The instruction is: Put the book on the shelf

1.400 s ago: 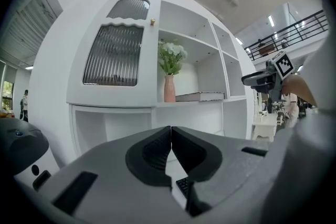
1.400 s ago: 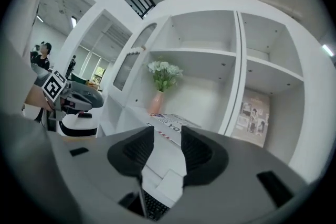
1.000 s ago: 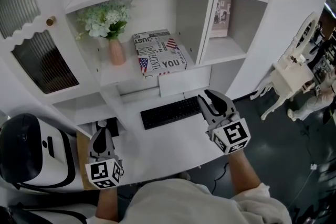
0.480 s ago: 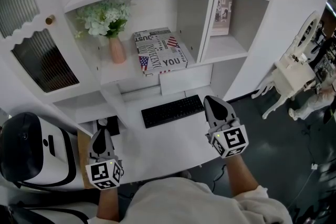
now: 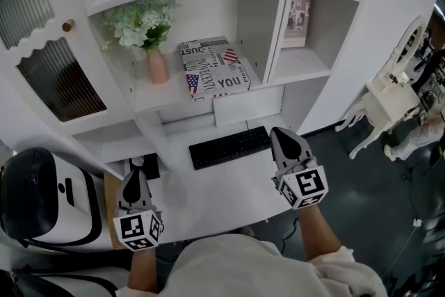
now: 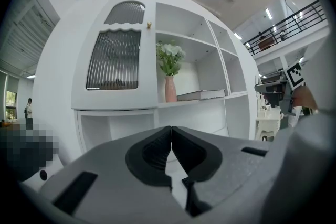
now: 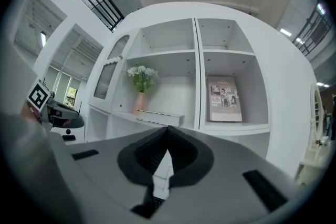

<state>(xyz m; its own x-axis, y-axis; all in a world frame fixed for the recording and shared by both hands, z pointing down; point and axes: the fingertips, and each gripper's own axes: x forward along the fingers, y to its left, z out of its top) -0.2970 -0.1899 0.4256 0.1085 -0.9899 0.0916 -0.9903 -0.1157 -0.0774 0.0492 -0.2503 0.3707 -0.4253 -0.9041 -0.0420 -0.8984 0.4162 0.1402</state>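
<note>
The book (image 5: 213,69), its cover printed with words and flag patterns, lies flat on the white shelf (image 5: 146,99) to the right of a pink vase of flowers (image 5: 156,65). It also shows edge-on in the left gripper view as the book (image 6: 202,94) and in the right gripper view as the book (image 7: 160,118). My left gripper (image 5: 134,181) is shut and empty over the desk's left part. My right gripper (image 5: 284,138) is shut and empty beside the keyboard's right end, well below the book.
A black keyboard (image 5: 230,147) lies on the white desk (image 5: 208,195). A second book (image 5: 296,21) stands upright in the right shelf compartment. A white and black device (image 5: 42,198) sits at the lower left. A white ornate chair (image 5: 386,97) stands to the right.
The right gripper's jaws closed from open to shut and it drew slightly back toward me. The left gripper stayed still. The book stayed flat on the shelf.
</note>
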